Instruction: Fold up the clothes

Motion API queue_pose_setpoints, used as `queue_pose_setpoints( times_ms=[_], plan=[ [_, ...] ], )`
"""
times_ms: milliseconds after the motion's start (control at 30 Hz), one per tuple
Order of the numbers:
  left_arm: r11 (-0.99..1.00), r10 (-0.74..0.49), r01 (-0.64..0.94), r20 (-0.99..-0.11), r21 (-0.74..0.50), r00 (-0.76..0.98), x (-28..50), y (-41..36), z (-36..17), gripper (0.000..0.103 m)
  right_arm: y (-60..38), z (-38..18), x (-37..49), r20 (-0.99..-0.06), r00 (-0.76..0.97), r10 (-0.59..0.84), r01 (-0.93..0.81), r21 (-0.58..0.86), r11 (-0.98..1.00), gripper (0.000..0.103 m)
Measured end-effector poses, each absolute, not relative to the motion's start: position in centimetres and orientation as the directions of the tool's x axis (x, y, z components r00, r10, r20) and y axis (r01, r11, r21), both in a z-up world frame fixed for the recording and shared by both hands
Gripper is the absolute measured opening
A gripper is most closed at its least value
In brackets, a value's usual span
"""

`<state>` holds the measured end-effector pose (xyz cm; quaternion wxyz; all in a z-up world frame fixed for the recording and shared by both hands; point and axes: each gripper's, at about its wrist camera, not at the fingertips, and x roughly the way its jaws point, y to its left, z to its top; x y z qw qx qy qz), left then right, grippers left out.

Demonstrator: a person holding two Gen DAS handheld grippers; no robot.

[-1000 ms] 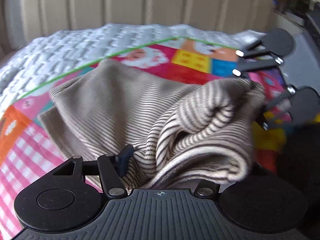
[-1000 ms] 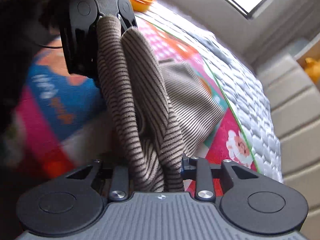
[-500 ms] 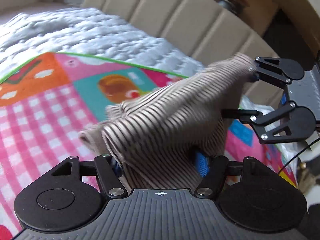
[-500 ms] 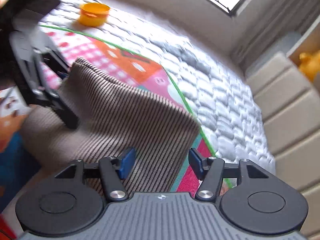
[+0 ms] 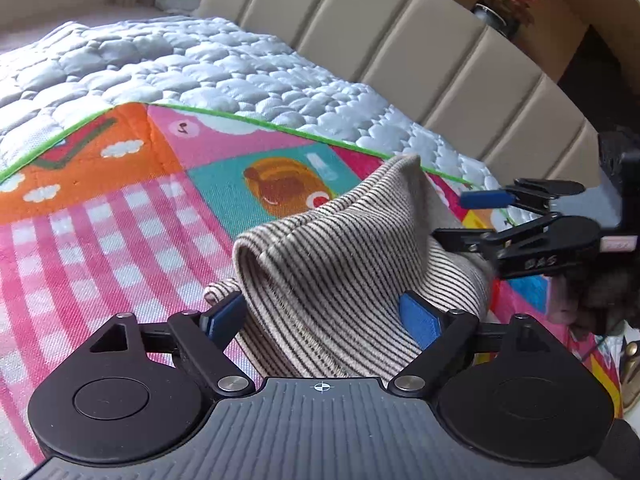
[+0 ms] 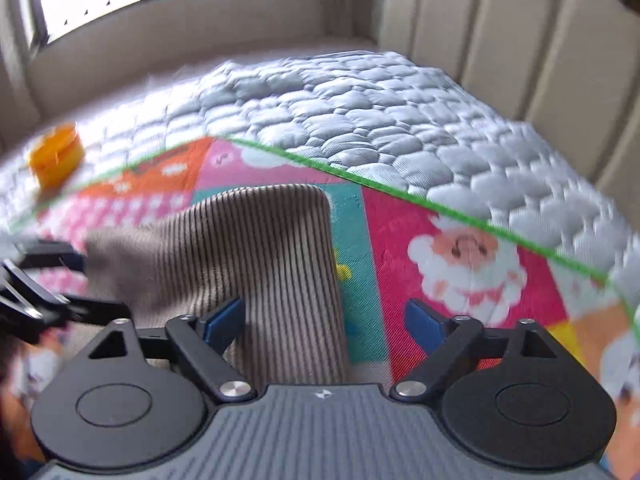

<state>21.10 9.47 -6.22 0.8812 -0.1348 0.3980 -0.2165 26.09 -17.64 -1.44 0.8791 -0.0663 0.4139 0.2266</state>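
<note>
A beige top with thin dark stripes (image 5: 340,248) lies folded in a soft heap on the colourful play mat (image 5: 120,216), one fold standing up in a peak. My left gripper (image 5: 320,318) straddles its near edge; the jaws are opening, the cloth sits between the blue pads (image 5: 420,320) and they do not press it. My right gripper (image 5: 468,218) hovers at the heap's right side. In the right wrist view that gripper (image 6: 323,320) is opening too, with the striped top (image 6: 256,248) lying loose under its left half. The left gripper (image 6: 96,284) shows at the left.
The mat lies on a grey quilted cover (image 5: 200,64), with a beige padded headboard (image 5: 440,48) behind. An orange round tub (image 6: 56,154) stands on the quilt at the far left. Potted plants (image 5: 500,4) sit on the ledge above the headboard.
Both grippers held the bunched top a second ago; both have opened and let it go. The top has dropped onto the mat. Both wrists have rolled and shifted sideways.
</note>
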Motion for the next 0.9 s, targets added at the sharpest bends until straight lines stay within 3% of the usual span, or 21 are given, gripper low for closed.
queue_pose_setpoints(
  times_ms=[133, 333, 467, 633, 900],
  plan=[
    [0.876, -0.479, 0.274, -0.645, -0.397, 0.596, 21.0, 9.4, -6.2, 0.092, -19.8, -0.8, 23.7, -0.741, 0.535, 0.405, -0.318, 0.267, 0.91, 0.101],
    [0.887, -0.46, 0.271, -0.646, -0.375, 0.61, 20.9, 9.4, -6.4, 0.099, -20.4, -3.6, 20.7, -0.636, 0.606, 0.478, -0.106, 0.531, 0.841, 0.103],
    [0.889, -0.454, 0.263, -0.642, -0.376, 0.617, 20.6, 9.7, -6.6, 0.099, -18.8, -7.0, 19.2, -0.658, 0.641, 0.394, -0.051, 0.476, 0.878, 0.103],
    [0.9, -0.433, 0.269, -0.637, -0.343, 0.637, 20.3, 9.3, -6.6, 0.1, -18.2, -4.0, 17.4, -0.62, 0.7, 0.353, -0.104, 0.401, 0.91, 0.103],
    [0.938, -0.345, 0.226, -0.643, -0.263, 0.683, 18.5, 9.5, -5.5, 0.101, -17.8, -2.6, 13.1, -0.605, 0.717, 0.348, -0.078, 0.426, 0.902, 0.103]
  ],
)
